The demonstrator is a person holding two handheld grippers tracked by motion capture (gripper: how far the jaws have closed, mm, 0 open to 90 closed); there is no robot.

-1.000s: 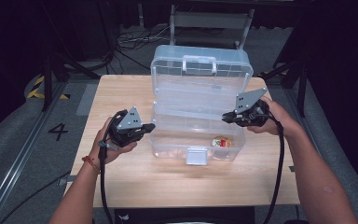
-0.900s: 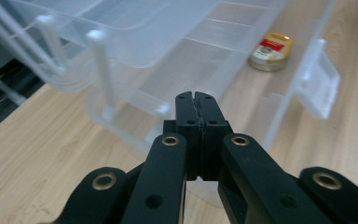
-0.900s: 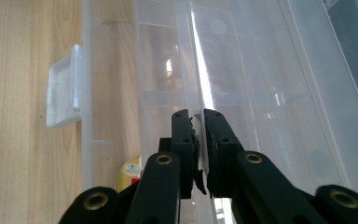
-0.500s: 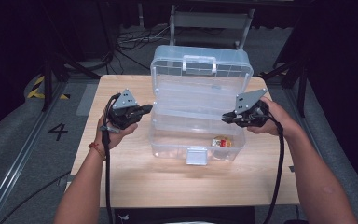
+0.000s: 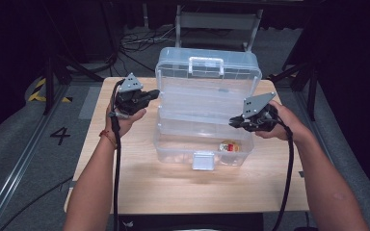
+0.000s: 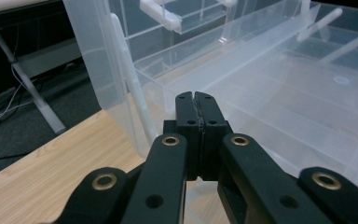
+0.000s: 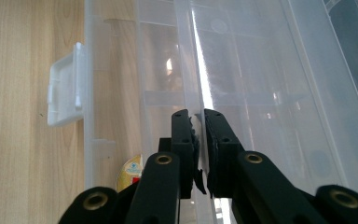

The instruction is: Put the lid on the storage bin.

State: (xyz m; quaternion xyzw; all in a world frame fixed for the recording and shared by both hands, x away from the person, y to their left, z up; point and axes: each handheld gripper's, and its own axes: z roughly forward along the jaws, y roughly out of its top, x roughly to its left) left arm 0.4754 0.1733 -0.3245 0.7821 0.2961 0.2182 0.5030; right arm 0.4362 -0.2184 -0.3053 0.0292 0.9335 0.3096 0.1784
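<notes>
In the high view, a clear plastic tiered box (image 5: 207, 106) is seen standing open on a wooden table (image 5: 139, 183), its lid raised at the far side with a white handle (image 5: 205, 64) on top. A white latch (image 5: 204, 160) hangs at the near front of the bottom compartment, and a small round red and yellow object (image 5: 229, 146) is seen lying inside that compartment, toward its right. The left gripper (image 5: 150, 94) is held at the box's left side, level with the upper tray, its tip just beside the box's left edge. The right gripper (image 5: 233, 122) is held at the right side, its tip at the edge of the middle tray.

In the left gripper view, the left gripper (image 6: 196, 100) is shown with its jaws pressed together and nothing between them; the wall of the clear box (image 6: 121, 84) is seen just ahead.

In the right gripper view, the right gripper (image 7: 196, 119) is shown with its jaws clamped on a thin clear tray edge (image 7: 205, 93) of the box, which runs between the pads. The white latch (image 7: 65, 91) is seen to the left, and the round object (image 7: 131, 173) partly behind the jaws.
</notes>
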